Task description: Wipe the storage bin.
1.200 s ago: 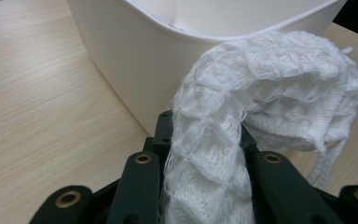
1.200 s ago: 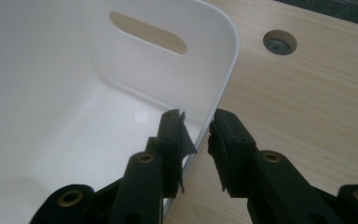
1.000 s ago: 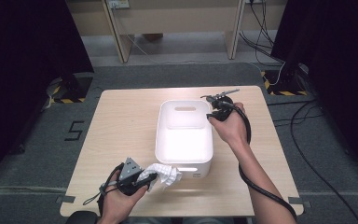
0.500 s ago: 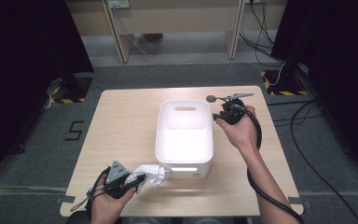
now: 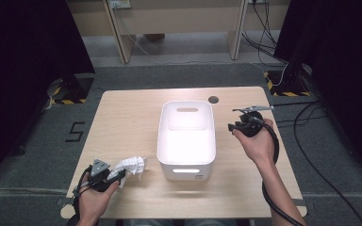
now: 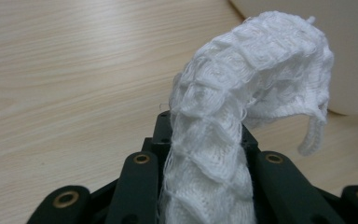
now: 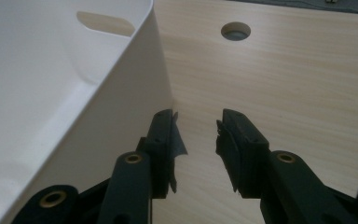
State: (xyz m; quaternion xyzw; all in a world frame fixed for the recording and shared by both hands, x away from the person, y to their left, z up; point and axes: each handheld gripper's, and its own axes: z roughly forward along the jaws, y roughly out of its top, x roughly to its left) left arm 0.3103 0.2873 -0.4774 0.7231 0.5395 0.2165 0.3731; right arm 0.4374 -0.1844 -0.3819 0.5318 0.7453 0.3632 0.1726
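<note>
A white knitted cloth [image 5: 132,165] [image 6: 242,107] hangs bunched from my left gripper [image 5: 111,176] [image 6: 207,137], which is shut on it low over the table's near left corner, left of the white bin [image 5: 187,136]. The cloth's free end droops toward the bin's near left corner. My right gripper [image 5: 233,126] [image 7: 196,135] hovers over bare table just right of the bin wall [image 7: 74,93]. Its jaws have just been opening, and they stand open with nothing between them.
The wooden table [image 5: 122,117] has a round cable hole [image 5: 213,99] [image 7: 235,31] behind the bin's right corner. Cables trail over the floor at the right. Bare tabletop lies left and right of the bin.
My left hand has drawn the cloth leftward, away from the bin's front. The right hand has moved right and nearer, off the bin's rim.
</note>
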